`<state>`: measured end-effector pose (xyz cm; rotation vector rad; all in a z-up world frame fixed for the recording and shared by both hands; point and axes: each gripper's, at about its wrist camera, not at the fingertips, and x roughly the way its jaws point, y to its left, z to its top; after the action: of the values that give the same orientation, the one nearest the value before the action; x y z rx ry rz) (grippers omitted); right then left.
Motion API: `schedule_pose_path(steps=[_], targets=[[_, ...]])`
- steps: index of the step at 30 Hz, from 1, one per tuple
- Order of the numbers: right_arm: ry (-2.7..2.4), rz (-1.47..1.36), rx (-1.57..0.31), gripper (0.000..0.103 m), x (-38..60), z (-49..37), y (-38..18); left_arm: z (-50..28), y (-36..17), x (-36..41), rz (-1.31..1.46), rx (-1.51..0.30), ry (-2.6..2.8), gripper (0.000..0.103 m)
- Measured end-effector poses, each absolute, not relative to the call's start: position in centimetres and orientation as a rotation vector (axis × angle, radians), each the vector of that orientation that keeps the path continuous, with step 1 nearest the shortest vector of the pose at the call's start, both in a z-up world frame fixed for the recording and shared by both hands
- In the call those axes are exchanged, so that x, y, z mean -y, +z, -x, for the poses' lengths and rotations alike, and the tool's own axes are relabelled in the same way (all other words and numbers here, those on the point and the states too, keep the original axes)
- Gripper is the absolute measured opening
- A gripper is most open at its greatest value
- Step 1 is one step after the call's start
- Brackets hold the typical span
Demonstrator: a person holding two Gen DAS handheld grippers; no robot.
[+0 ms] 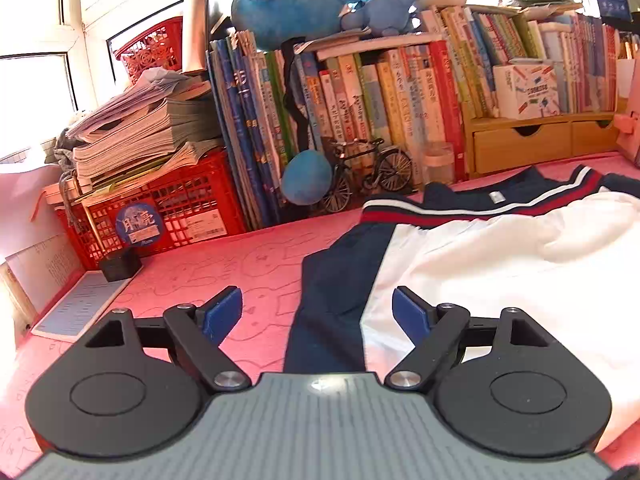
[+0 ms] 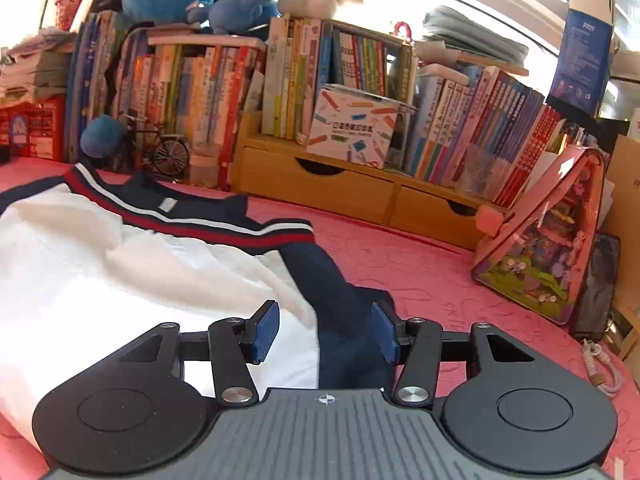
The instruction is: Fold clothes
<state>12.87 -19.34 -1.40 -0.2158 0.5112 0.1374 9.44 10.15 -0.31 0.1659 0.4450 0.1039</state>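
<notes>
A white shirt (image 1: 500, 264) with navy sleeves and a red, white and navy striped collar lies spread on the pink tablecloth (image 1: 240, 264). My left gripper (image 1: 318, 314) hovers open over the shirt's left navy sleeve (image 1: 332, 288), its blue pads clear of the cloth on both sides. In the right wrist view the same shirt (image 2: 100, 264) lies to the left. My right gripper (image 2: 326, 332) stands open over the right navy sleeve (image 2: 340, 300), where the navy meets the white. The sleeve lies between the pads and they do not press on it.
Books (image 1: 380, 92) line the back of the table, with blue plush toys (image 1: 296, 4) on top. A red crate (image 1: 160, 212) with stacked papers stands back left, a model bicycle (image 1: 368, 172) in front of the books. A wooden drawer shelf (image 2: 340, 188) and a pink picture stand (image 2: 548, 240) are to the right.
</notes>
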Motion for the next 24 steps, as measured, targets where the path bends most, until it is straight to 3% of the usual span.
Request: schedule_pose_path(steps=[4, 9, 17, 20, 22, 24], targets=[[0.321, 0.125, -0.512, 0.059, 14.2, -10.0, -1.8, -8.4, -0.2, -6.7, -0.114, -0.477, -0.004, 0.084], [0.403, 0.140, -0.561, 0.063, 10.6, -8.3, -3.6, -8.7, -3.7, -4.5, -0.268, -0.564, 0.093, 0.084], [0.157, 0.143, -0.653, 0.064, 18.7, -8.9, -4.2, -7.5, -5.3, -9.1, -0.448, -0.593, 0.337, 0.087], [0.063, 0.167, -0.668, 0.064, 22.2, -8.6, -4.0, -7.3, -4.6, -11.5, -0.363, -0.628, 0.346, 0.087], [-0.007, 0.163, -0.669, 0.078, 24.3, -8.5, -4.1, -7.2, -4.1, -12.6, -0.285, -0.653, 0.338, 0.088], [-0.030, 0.106, -0.682, 0.081, 26.1, -8.6, -4.1, -7.0, -3.8, -13.2, -0.232, -0.661, 0.332, 0.087]])
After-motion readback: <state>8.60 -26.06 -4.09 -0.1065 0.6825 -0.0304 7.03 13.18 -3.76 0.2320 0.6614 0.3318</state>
